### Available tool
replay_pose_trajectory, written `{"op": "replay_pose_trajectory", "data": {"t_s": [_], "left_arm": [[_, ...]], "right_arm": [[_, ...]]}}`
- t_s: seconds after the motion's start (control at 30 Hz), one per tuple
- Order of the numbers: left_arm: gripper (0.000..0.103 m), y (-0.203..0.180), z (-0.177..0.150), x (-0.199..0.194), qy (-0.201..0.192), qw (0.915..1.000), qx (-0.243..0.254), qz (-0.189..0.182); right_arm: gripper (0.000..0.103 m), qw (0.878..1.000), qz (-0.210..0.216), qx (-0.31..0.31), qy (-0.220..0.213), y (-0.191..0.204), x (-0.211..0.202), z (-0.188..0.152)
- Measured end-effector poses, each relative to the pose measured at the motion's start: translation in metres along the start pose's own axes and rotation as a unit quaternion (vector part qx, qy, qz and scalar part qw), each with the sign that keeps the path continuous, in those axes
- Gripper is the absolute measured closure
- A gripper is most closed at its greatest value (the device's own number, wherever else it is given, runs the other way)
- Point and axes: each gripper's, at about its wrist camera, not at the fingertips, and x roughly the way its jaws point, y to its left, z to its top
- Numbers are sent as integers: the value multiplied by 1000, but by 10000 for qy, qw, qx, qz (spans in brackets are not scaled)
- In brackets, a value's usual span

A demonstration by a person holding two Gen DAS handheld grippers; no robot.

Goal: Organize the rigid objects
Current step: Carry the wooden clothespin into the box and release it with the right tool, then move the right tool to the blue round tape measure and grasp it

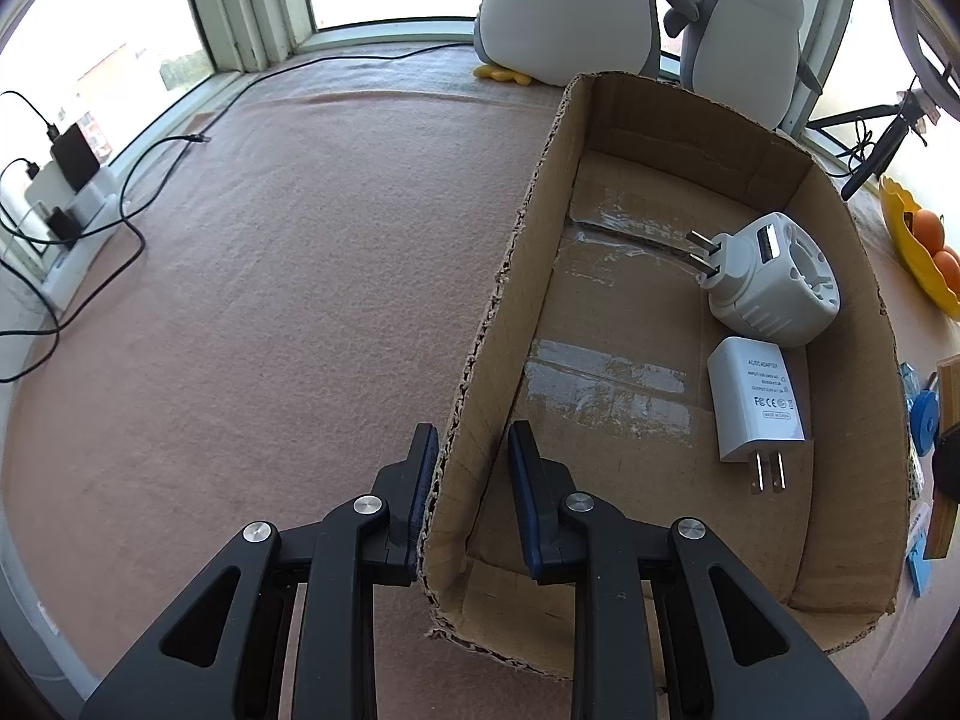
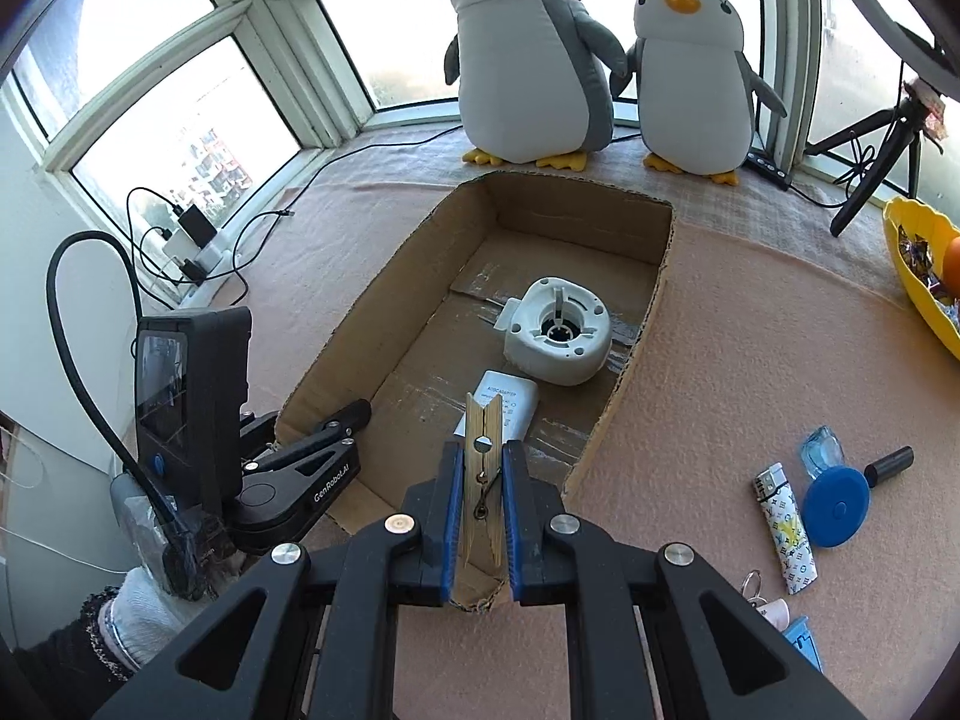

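One clothespin (image 2: 483, 480) — clamped between right tongs (image 2: 483, 468).

Black fingers (image 2: 515, 498) with blue pads, white glove (image 2: 141, 612), dark sleeve (image 2: 54, 669)

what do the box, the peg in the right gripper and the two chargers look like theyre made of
Box: corrugated cardboard, matte brown; torn fluted edges show.
Peg: pale, unfinished-looking wood with visible grain, plus a metal wire spring.
Round adapter and flat charger: probably hard white plastic, smooth and slightly glossy, with metal prongs.
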Motion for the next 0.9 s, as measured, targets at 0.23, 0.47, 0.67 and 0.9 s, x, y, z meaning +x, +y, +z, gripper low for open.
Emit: {"op": "replay_pose_trajectory", "data": {"t_s": [0.23, 0.47, 0.67, 0.9], "left_arm": [[80, 1, 1, 1, 17, 10000, -18, -39], [80, 0, 1, 1, 12, 10000, 0, -21], [80, -2, 0, -1, -4, 10000, 11, 5], [80, -3, -1, -2, -12, 10000, 33, 31]], "right_arm": [[92, 9998, -77, -114, 156, 7, 17, -3], [90, 9995, -90, -255, 158, 13, 17, -3], [53, 9993, -161, -345, -22, 20, 8, -3], [53, 9989, -257, -335, -203, 20, -5, -2]]}}
